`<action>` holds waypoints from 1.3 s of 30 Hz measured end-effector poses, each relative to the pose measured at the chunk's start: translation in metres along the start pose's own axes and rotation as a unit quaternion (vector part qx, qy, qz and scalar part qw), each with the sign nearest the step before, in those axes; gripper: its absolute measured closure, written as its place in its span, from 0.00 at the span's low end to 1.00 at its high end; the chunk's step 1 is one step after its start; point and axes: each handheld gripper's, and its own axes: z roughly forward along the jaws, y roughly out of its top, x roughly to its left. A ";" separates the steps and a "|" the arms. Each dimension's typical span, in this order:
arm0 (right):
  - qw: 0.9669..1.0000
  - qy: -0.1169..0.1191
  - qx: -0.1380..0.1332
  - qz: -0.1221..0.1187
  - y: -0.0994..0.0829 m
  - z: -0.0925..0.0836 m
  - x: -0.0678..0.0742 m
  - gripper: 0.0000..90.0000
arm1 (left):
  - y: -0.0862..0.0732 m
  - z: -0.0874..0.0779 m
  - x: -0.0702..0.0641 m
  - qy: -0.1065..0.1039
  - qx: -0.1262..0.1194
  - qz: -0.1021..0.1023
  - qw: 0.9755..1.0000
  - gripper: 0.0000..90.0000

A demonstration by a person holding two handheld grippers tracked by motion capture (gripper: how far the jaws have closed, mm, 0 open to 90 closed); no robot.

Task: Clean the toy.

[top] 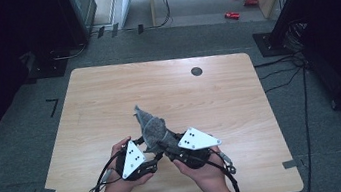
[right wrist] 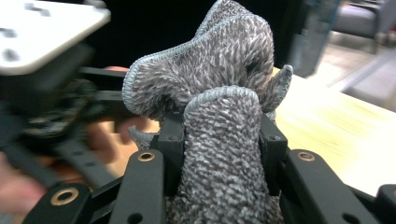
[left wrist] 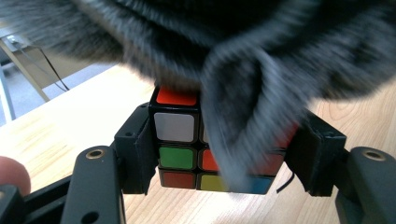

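A colour cube [left wrist: 187, 149] is clamped between the 2 black jaws of the left tool [left wrist: 219, 154], the pads pressed against its left and right sides; red, white, green and yellow stickers are seen on its facing side. A grey fluffy cloth [left wrist: 243, 56] is draped over the top of the cube, and 1 fold hangs down across its right half. In the right gripper view the same cloth [right wrist: 219, 135] is bunched and gripped between the jaws of the right tool [right wrist: 219, 154], with its upper part rising above them. In the high view both tools, left [top: 141, 156] and right [top: 178, 150], are held close together above the near middle of the wooden bench [top: 107, 94], with the cloth [top: 153, 128] standing up between them. The left hand [top: 120, 181] and right hand [top: 204, 172] are seen at the near edge.
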 end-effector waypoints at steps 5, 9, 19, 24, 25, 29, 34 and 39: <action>1.000 -0.015 0.007 0.012 -0.004 -0.006 -0.007 0.69 | -0.001 0.004 -0.003 -0.010 0.000 -0.008 1.000 0.38; 1.000 0.015 0.011 -0.014 -0.002 -0.002 0.005 0.69 | 0.000 0.002 -0.002 -0.005 0.002 -0.010 1.000 0.38; 0.999 0.015 0.017 -0.027 0.008 -0.005 0.010 0.69 | 0.005 -0.004 0.000 0.002 -0.011 -0.014 1.000 0.38; 0.999 0.016 0.013 -0.042 0.010 -0.003 0.014 0.69 | 0.007 -0.005 -0.001 0.005 -0.010 -0.011 1.000 0.38; 0.999 0.001 0.016 -0.041 0.010 -0.003 0.010 0.69 | 0.007 -0.005 -0.001 0.005 -0.009 -0.010 1.000 0.38; 0.999 -0.014 0.029 -0.026 0.007 -0.003 0.007 0.70 | 0.002 -0.001 -0.002 0.007 -0.007 -0.015 1.000 0.38; 0.998 0.006 0.037 -0.050 0.007 0.001 0.020 0.69 | 0.000 0.000 -0.004 0.003 -0.011 -0.022 1.000 0.38; 0.999 -0.021 0.036 -0.032 0.004 -0.003 0.007 0.70 | -0.002 0.000 -0.002 -0.003 -0.010 -0.037 0.999 0.38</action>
